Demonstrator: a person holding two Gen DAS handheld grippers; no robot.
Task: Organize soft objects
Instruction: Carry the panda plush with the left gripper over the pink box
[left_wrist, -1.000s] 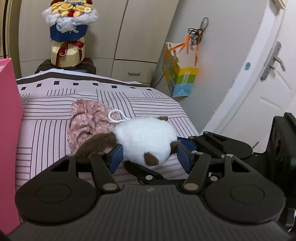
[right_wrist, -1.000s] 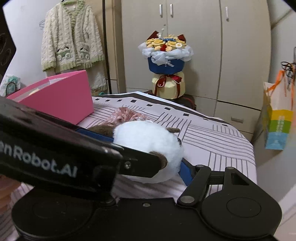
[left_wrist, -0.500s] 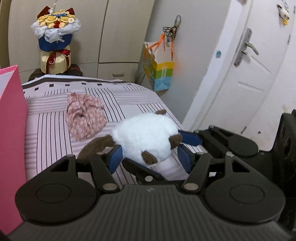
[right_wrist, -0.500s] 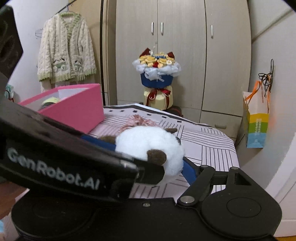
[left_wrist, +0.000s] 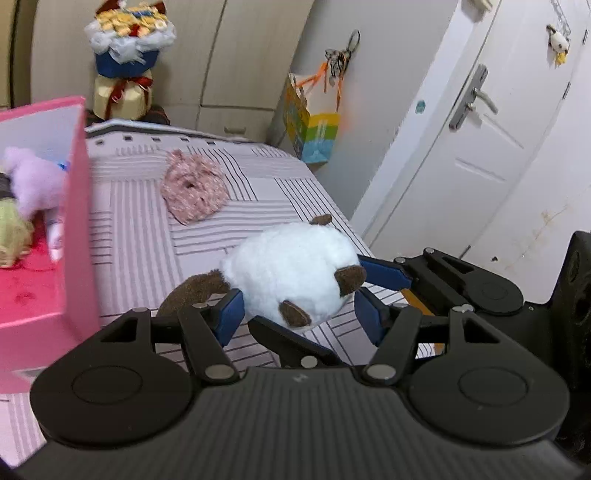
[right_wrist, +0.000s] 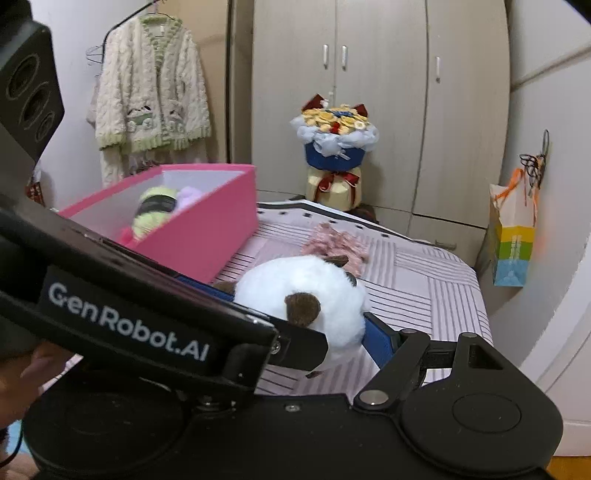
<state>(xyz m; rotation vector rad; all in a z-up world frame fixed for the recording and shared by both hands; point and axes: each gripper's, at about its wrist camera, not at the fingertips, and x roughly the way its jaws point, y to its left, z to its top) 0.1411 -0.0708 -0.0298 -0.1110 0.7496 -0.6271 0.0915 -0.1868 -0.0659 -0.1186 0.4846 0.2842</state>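
Observation:
A white plush toy (left_wrist: 291, 273) with brown ears and tail is held above the striped bed. My left gripper (left_wrist: 299, 314) has its blue pads on the toy's sides. My right gripper (right_wrist: 314, 314) is shut on the same toy (right_wrist: 299, 295); its left finger is hidden behind the left gripper's body. A pink floral cloth (left_wrist: 194, 192) lies on the bed beyond; it also shows in the right wrist view (right_wrist: 338, 243). An open pink box (left_wrist: 79, 206) at the left holds a purple plush (left_wrist: 33, 181) and a yellow-green one (right_wrist: 155, 210).
The striped bed (left_wrist: 140, 236) ends at the right near a white door (left_wrist: 480, 147). A flower bouquet (right_wrist: 334, 147) stands by the wardrobe at the bed's far end. A colourful paper bag (right_wrist: 511, 236) hangs on the wall. A cardigan (right_wrist: 147, 99) hangs at back left.
Both grippers have lifted the white plush and carried it leftward and up, toward the pink box. The box's inside with its plush toys has come into view. The floral cloth stayed on the bed.

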